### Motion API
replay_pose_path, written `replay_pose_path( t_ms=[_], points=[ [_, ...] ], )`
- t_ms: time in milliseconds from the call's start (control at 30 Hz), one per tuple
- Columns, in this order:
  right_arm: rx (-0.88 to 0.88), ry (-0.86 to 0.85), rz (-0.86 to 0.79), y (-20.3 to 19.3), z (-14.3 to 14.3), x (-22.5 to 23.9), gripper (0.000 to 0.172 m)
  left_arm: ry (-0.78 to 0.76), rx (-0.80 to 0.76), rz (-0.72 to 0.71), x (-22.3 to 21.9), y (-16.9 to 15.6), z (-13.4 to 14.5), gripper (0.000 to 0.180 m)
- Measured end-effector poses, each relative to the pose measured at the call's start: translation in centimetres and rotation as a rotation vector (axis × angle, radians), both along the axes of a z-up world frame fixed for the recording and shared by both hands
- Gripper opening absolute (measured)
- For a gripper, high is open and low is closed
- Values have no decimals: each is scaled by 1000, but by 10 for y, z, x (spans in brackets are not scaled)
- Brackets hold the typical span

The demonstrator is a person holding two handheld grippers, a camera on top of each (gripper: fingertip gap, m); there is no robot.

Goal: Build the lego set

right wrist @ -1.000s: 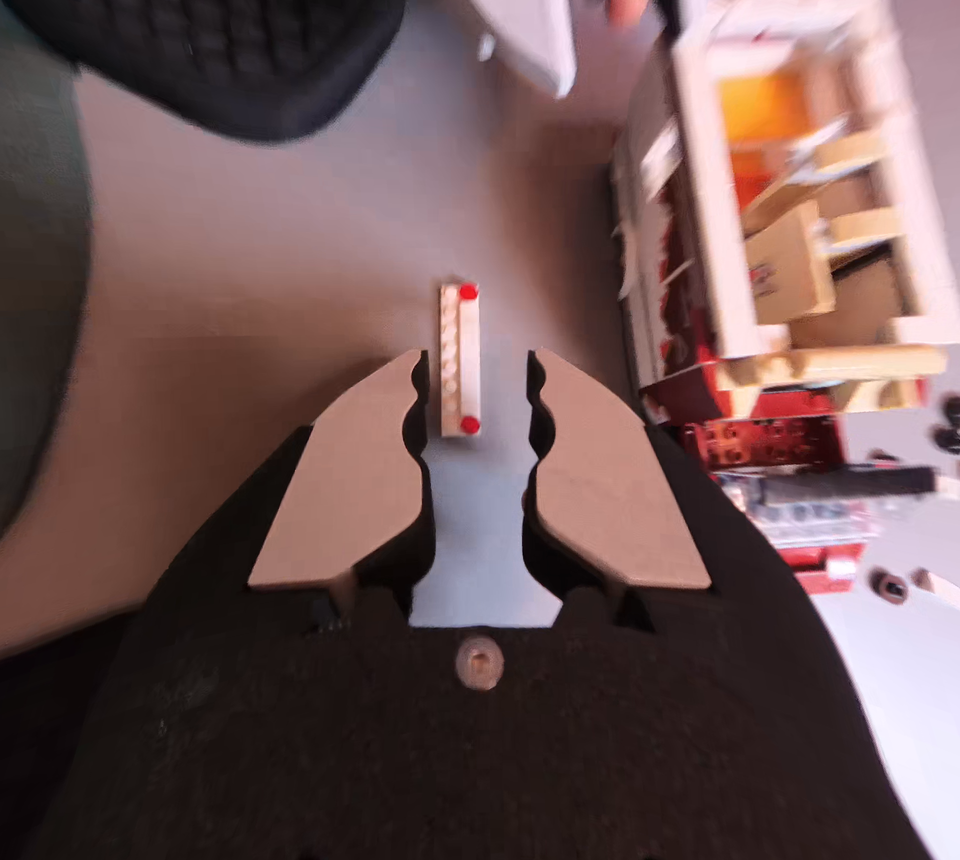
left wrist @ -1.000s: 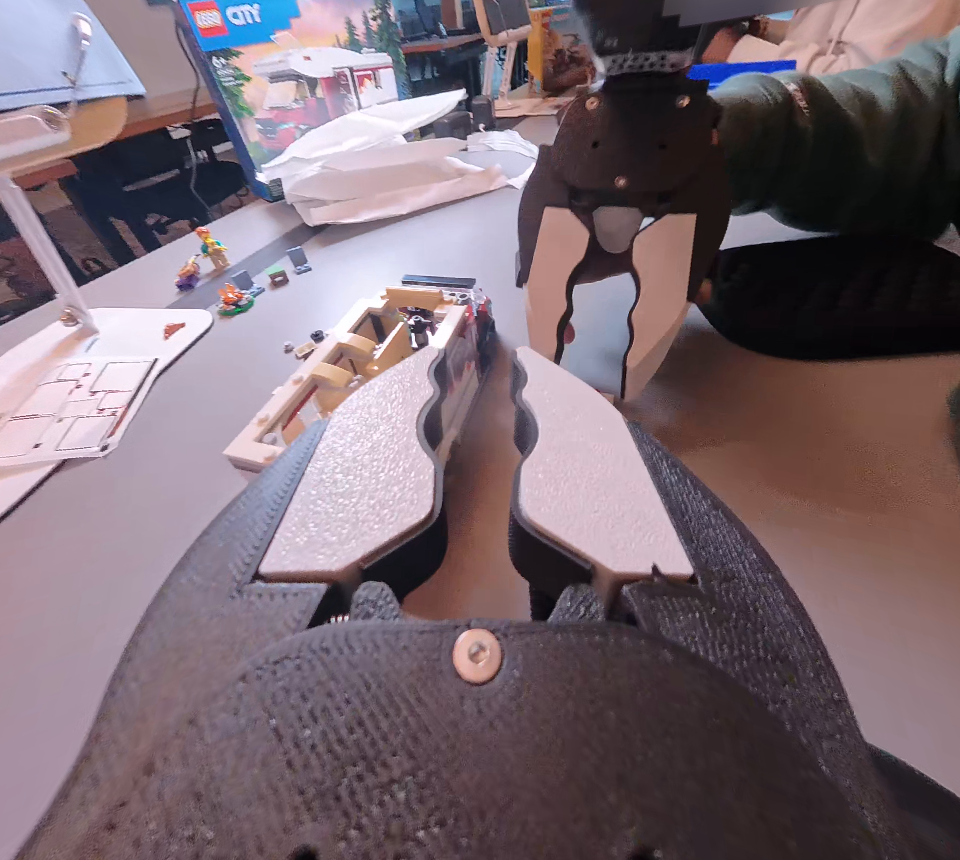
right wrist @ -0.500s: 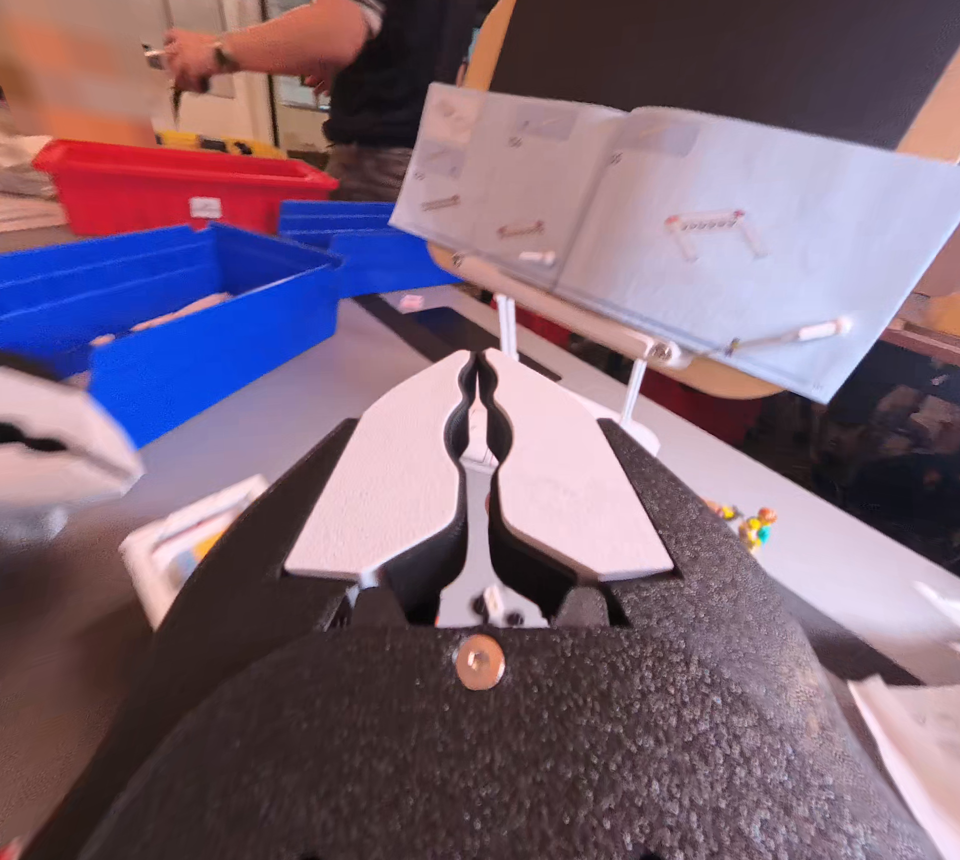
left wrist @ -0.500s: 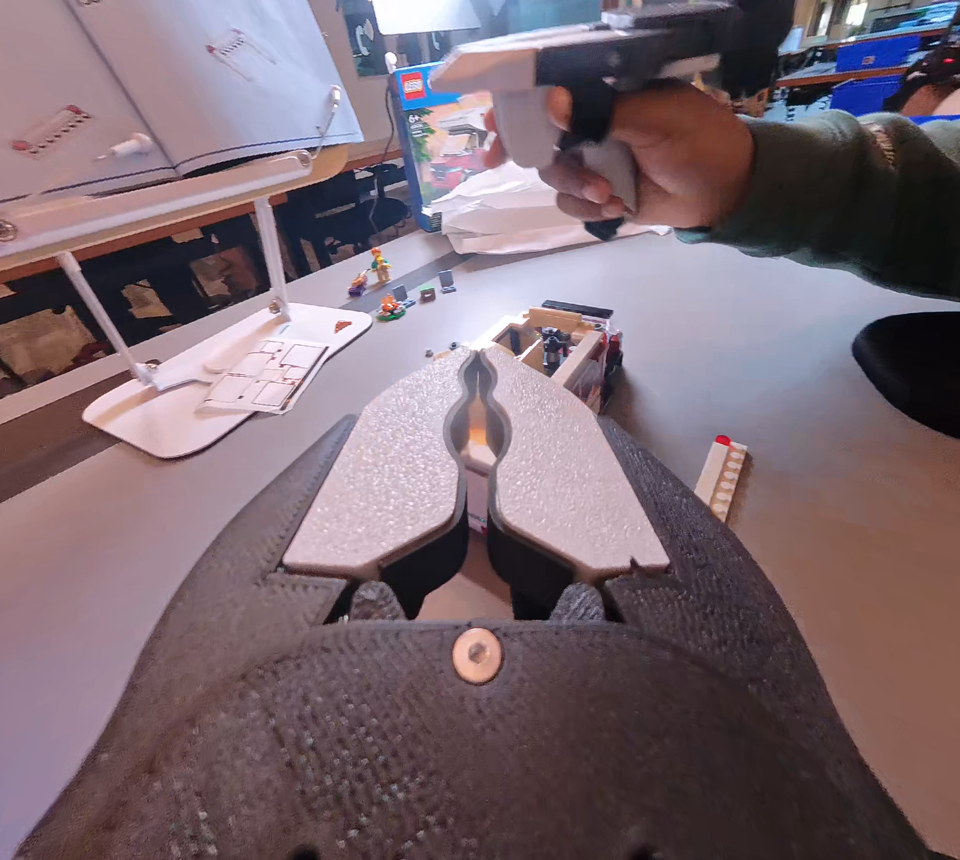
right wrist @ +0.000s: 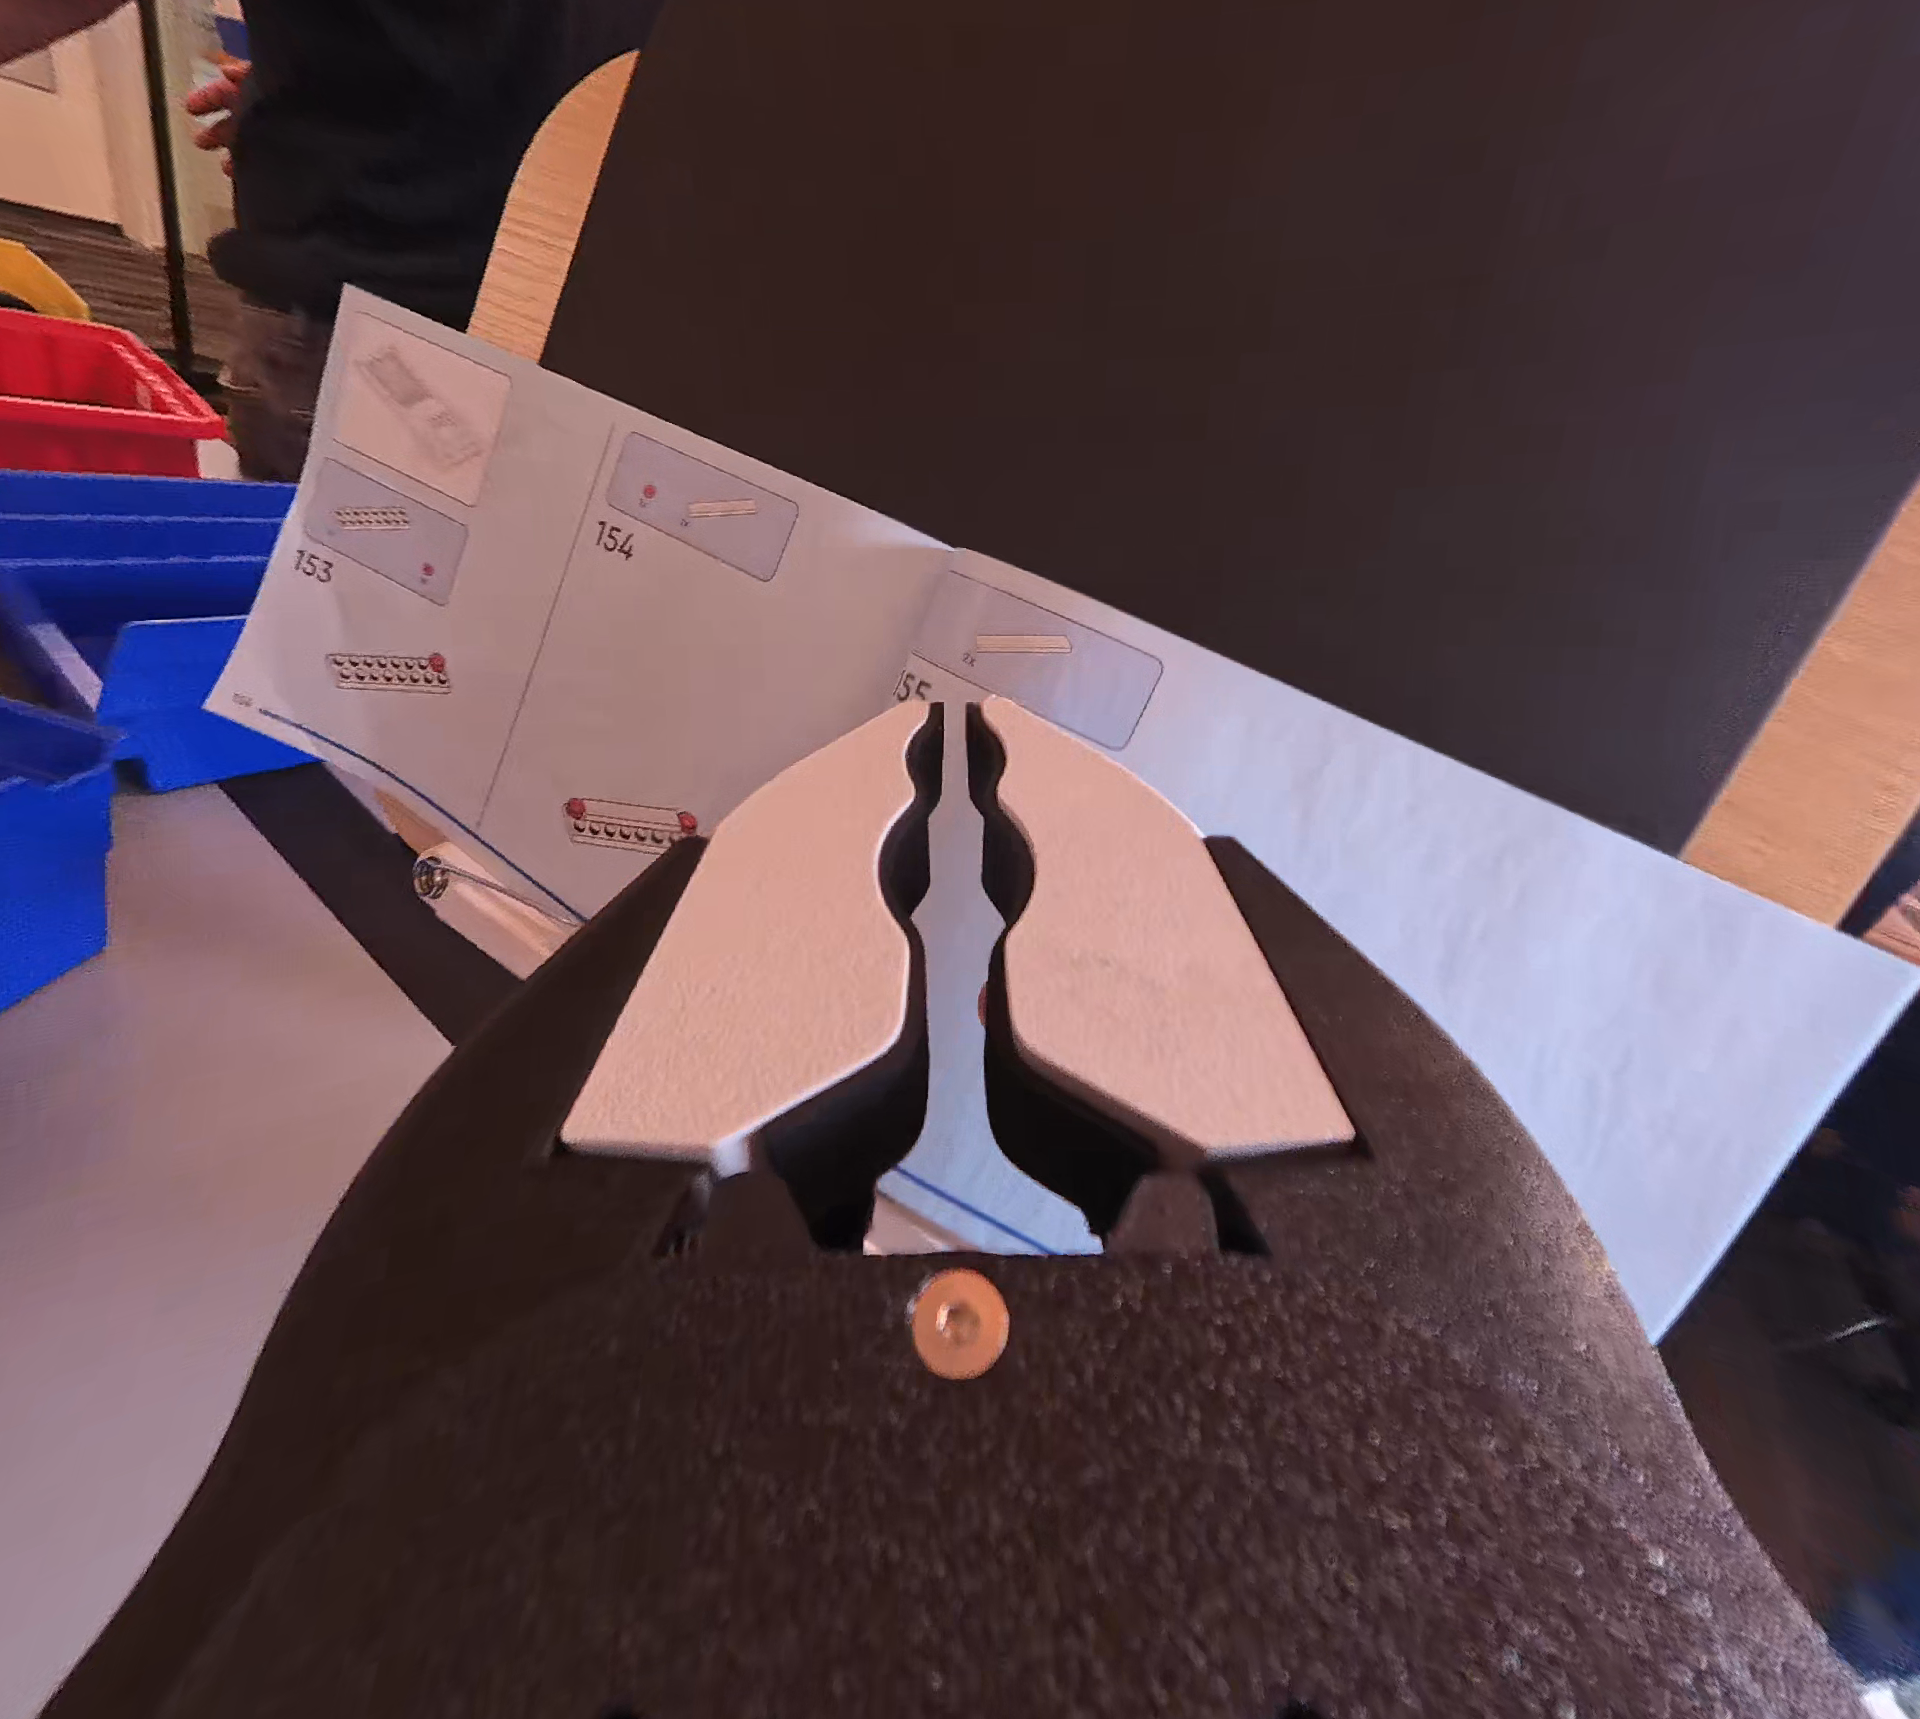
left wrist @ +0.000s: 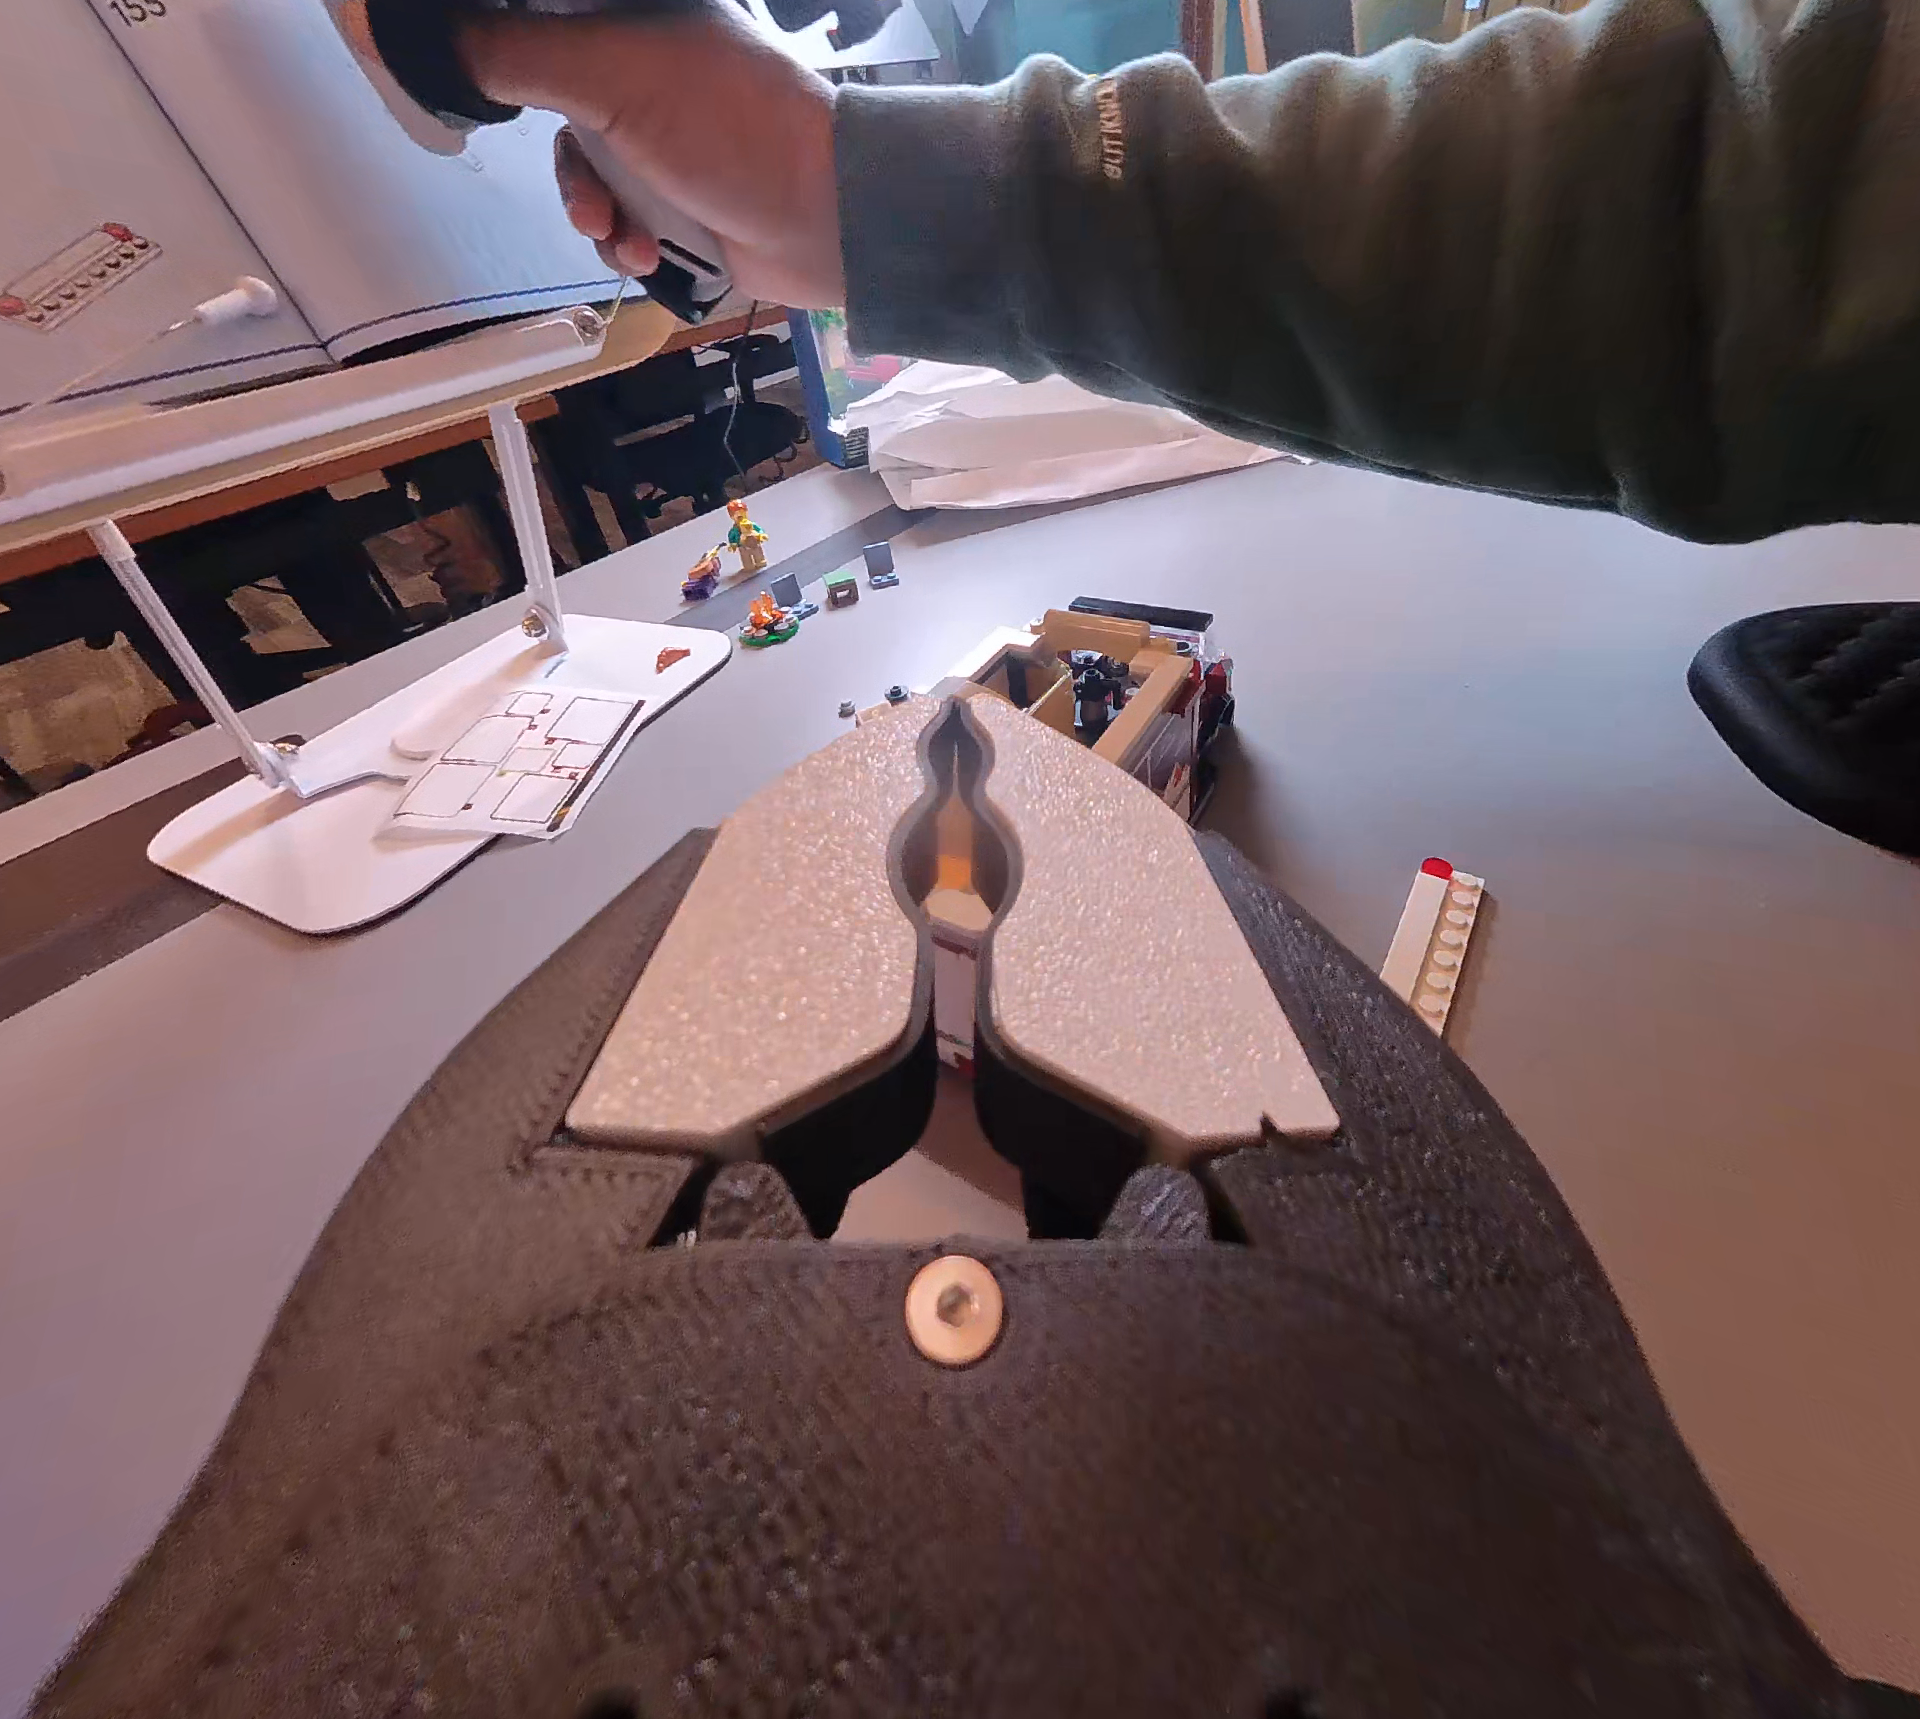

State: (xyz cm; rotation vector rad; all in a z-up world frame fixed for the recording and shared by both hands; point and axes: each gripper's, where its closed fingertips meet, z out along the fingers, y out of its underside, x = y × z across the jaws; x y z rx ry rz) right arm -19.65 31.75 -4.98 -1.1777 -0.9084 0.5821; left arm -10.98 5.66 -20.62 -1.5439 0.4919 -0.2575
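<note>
Toy vehicle (left wrist: 1127,703): near half hidden behind fingers (left wrist: 790,942). Red bin (right wrist: 94,402), blue bins (right wrist: 62,796): cut by left edge.

Matt grey table (left wrist: 1455,682), smooth; at eleven o'clock a paper booklet (left wrist: 312,215); pebbled gripper pads (left wrist: 790,942); knitted, seemingly fleece sleeve (left wrist: 1403,235).

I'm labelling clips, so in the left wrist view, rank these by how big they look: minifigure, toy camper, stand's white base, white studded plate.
1. stand's white base
2. toy camper, partly hidden by the gripper
3. white studded plate, nearer the camera
4. minifigure
</note>
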Motion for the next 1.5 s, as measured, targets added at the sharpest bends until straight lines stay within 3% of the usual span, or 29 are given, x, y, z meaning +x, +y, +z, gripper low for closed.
replay_pose_path(
  t_ms=[467,733,833,933,1100,1200,1267,1333,1500],
  points=[
    [-4,-30,-3,-2,-5,9,6,15,22,45,-7,2,3,0],
    [-74,27,161,-66,-23,77,17,12,18,62,-10,1,5,0],
    [-118,31,222,-99,-43,123,22,8,8,52,-10,-2,7,0],
    [-146,-29,218,-121,-78,168,22,-14,55,85,-22,-9,31,0],
    [-154,-140,128,-135,-134,232,22,46,134,302,-107,-23,88,0],
    [-173,-120,74,-133,-150,257,22,128,33,474,-187,-31,105,0],
    [-179,-112,53,-129,-158,264,22,173,-118,501,-226,-29,99,0],
    [-189,-119,59,-127,-161,264,22,210,-338,446,-246,-24,74,7],
    [-190,-133,55,-124,-165,262,22,407,-839,248,-268,-21,-33,9]
  ],
)
